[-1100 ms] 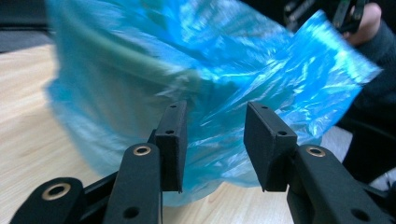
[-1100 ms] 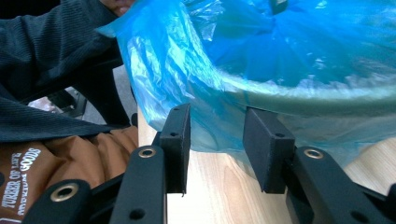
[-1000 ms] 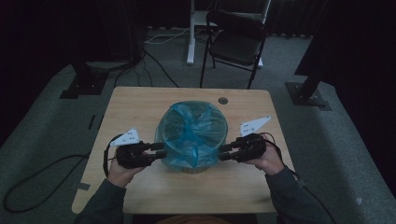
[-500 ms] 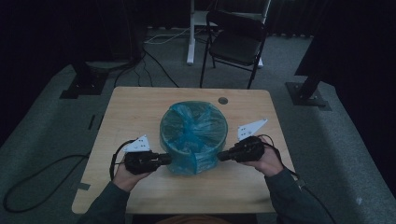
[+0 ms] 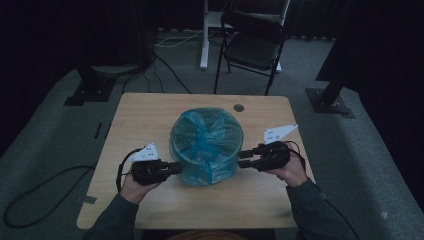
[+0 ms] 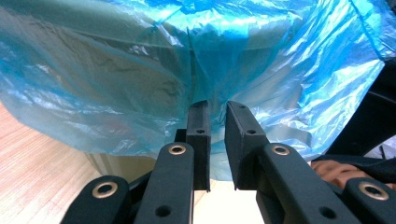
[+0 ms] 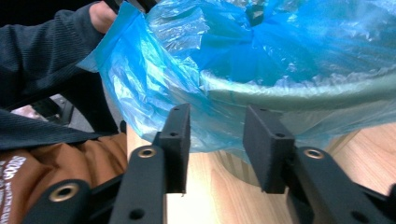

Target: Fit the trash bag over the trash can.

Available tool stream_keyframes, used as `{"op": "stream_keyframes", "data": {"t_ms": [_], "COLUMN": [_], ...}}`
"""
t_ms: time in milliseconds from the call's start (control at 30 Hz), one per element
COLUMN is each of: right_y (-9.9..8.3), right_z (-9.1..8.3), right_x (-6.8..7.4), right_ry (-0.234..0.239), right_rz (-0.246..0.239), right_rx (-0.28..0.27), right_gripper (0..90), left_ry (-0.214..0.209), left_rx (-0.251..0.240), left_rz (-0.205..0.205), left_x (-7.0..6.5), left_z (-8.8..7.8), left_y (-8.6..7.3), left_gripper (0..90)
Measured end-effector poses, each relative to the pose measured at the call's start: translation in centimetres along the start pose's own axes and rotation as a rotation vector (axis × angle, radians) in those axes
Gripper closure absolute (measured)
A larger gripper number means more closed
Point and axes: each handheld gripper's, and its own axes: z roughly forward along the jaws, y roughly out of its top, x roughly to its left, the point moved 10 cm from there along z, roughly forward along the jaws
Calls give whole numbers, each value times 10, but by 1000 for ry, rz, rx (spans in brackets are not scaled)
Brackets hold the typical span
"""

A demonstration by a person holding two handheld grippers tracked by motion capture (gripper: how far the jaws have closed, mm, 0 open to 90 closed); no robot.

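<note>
A round bin (image 5: 206, 172) lined with a blue plastic bag (image 5: 205, 137) stands in the middle of the wooden table (image 5: 150, 115). The bag is folded out over the rim and hangs down the sides. My left gripper (image 5: 176, 166) is level against the bin's left side. Its jaws (image 6: 217, 109) stand a narrow gap apart, their tips at the bag's hanging skirt (image 6: 116, 93), and the pads do not visibly press it. My right gripper (image 5: 242, 157) is at the bin's right side. Its jaws (image 7: 217, 116) have just been opening, and the bag's hem (image 7: 154, 93) hangs free before them.
A black folding chair (image 5: 255, 45) and a white post stand behind the table. Cables and dark stand bases (image 5: 90, 90) lie on the floor to the left. A cable hole (image 5: 239, 107) is near the table's far edge. My sleeves rest at the near edge.
The left gripper has slid slightly toward the near edge along the bin's side. The right gripper stays at the bin's right side.
</note>
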Motion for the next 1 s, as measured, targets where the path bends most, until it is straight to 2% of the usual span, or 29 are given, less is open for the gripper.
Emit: {"op": "stream_keyframes", "data": {"t_ms": [300,333,400,533,567,633,700,767,833,1000], "right_y": [-1,0,0,-3,-3,-8,-8,-16,-24,-32], "right_z": [23,27,29,32,32,32,32,32,30,30], "right_x": [8,11,12,19,19,19,19,15,9,4], "right_ry": [45,62,73,103,103,99,99,80,66,56], "right_rz": [-21,-27,-28,-46,-46,-54,-54,-43,-22,-1], "right_rx": [52,55,56,80,80,103,103,131,151,175], "right_gripper": [586,625,645,794,794,860,860,900,900,900], "left_ry": [-17,-21,-28,-38,-38,-35,-33,-18,1,29], "left_rx": [-11,-11,-7,12,12,25,32,50,62,78], "left_rz": [0,2,7,11,11,11,10,7,-10,-30], "left_x": [-3,-4,-6,-9,-9,-8,-8,-4,2,10], "left_z": [8,10,12,16,16,17,17,17,16,15], "left_y": [5,5,5,0,0,-3,-6,-13,-19,-25], "left_gripper": [798,798,797,798,798,803,809,821,835,851]}}
